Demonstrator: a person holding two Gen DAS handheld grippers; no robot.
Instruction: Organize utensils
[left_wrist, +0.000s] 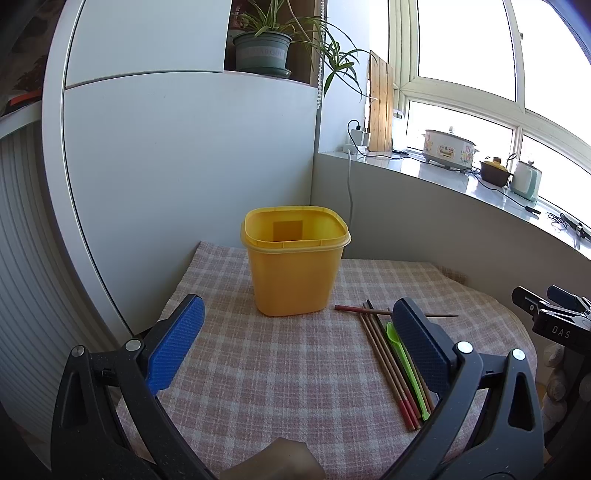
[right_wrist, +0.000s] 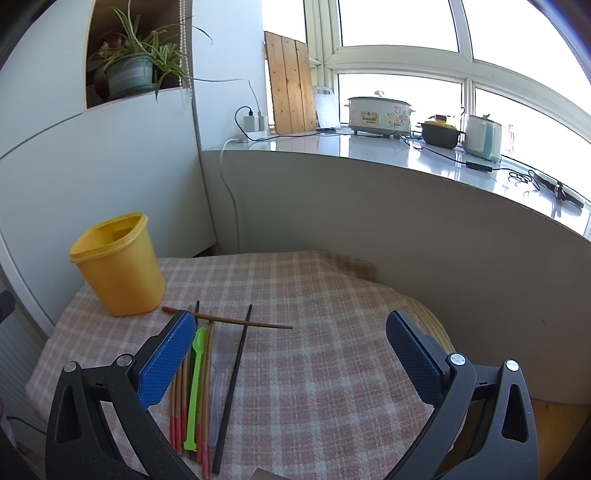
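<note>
Yellow plastic container (left_wrist: 294, 260) stands upright on the desk (left_wrist: 258, 369), which is covered with a pink and white checked cloth. Its mouth is open to the top and nothing shows inside it. It is at the back of the desk, near the white cabinet wall.

Just beside the container, to its right, the utensils lie flat on the cloth in a loose bundle. Several brown chopsticks with red ends (right_wrist: 177, 398) lie side by side, their long axis running from the camera toward the container, the red ends closer to the camera. A green plastic spoon (right_wrist: 195, 384) lies among them along the same direction, with its bowl pointing away to the container side. Next to it is a clear spoon (right_wrist: 218, 373), also with the bowl at the far end, and then a black chopstick (right_wrist: 232, 387), a little tilted to the right at its far tip. One more brown chopstick (right_wrist: 236, 322) lies across the far tips of the others, its red end near the container.

Both tongs are spread wide and hold nothing. The left tongs (left_wrist: 299, 350) hover in front of the container. The right tongs (right_wrist: 291, 362) hover over the cloth, with the left pad (right_wrist: 166, 363) above the chopsticks.
</note>
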